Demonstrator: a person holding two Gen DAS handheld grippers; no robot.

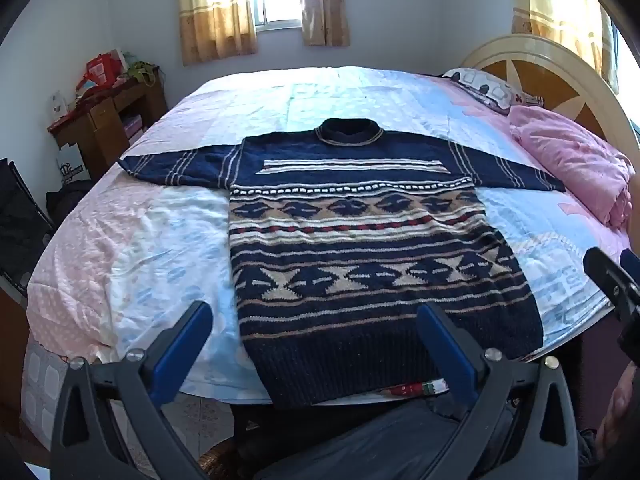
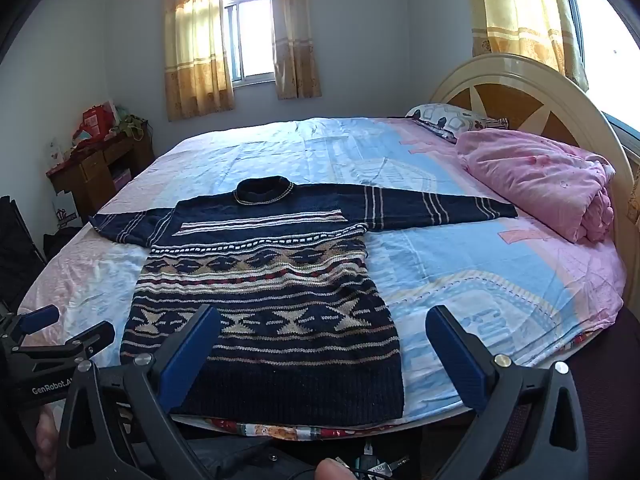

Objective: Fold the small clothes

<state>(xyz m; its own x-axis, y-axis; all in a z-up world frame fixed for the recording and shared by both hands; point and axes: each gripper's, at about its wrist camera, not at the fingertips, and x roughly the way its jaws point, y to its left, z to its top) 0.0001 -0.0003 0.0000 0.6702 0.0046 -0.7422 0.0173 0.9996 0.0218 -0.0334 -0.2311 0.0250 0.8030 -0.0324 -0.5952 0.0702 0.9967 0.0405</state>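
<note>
Sweater (image 1: 360, 232) lies flat on the bed (image 1: 168, 216); left gripper (image 1: 320, 344) and right gripper (image 2: 324, 344), both spread wide and empty, should pinch a sleeve cuff first.

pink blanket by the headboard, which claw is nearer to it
Right. The right claw hovers open over the sweater's hem on the side of the pink blanket; the left claw hovers open across the hem, further away.
</note>
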